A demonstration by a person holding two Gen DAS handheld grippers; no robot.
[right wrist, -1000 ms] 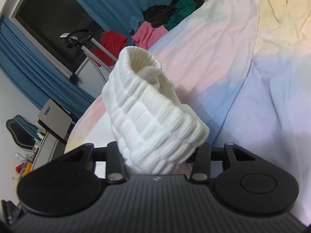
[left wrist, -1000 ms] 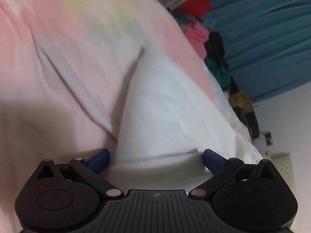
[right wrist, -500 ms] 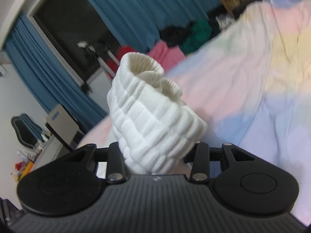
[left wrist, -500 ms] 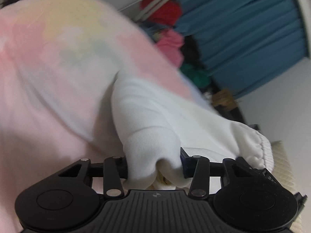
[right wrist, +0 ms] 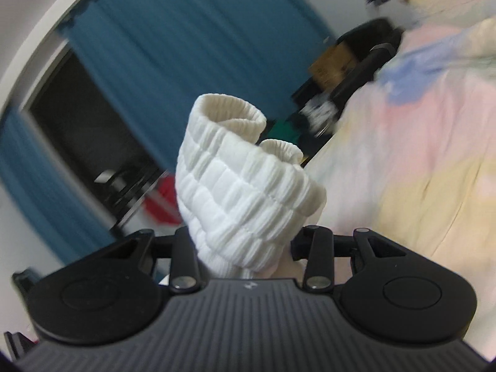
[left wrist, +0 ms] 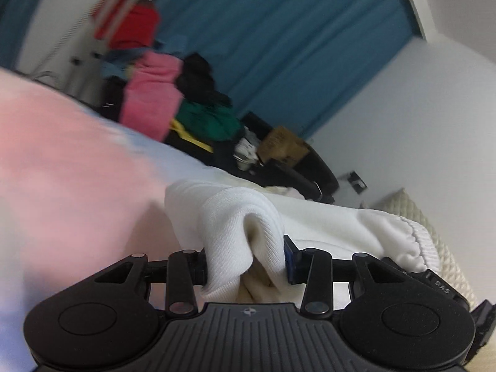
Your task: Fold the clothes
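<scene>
From the left wrist, we see the left gripper (left wrist: 245, 260) clenched on a pinch of the white garment (left wrist: 325, 226). A second ago its fingers stood apart over flat cloth; now they have closed and the fold bunches up between them. The rest of the garment trails right toward its ribbed hem (left wrist: 418, 241), lying on the pastel bedspread (left wrist: 71, 167). Far off are blue curtains (left wrist: 279, 46) and a heap of clothes (left wrist: 173, 105).

From the right wrist, we see the right gripper (right wrist: 245, 245) still clamped on the ribbed cuff (right wrist: 245, 179), which stands up between the fingers. The view has swung from bedspread (right wrist: 418, 155) toward the curtains (right wrist: 173, 37), so we judge both ends are held and being lifted for a fold.
</scene>
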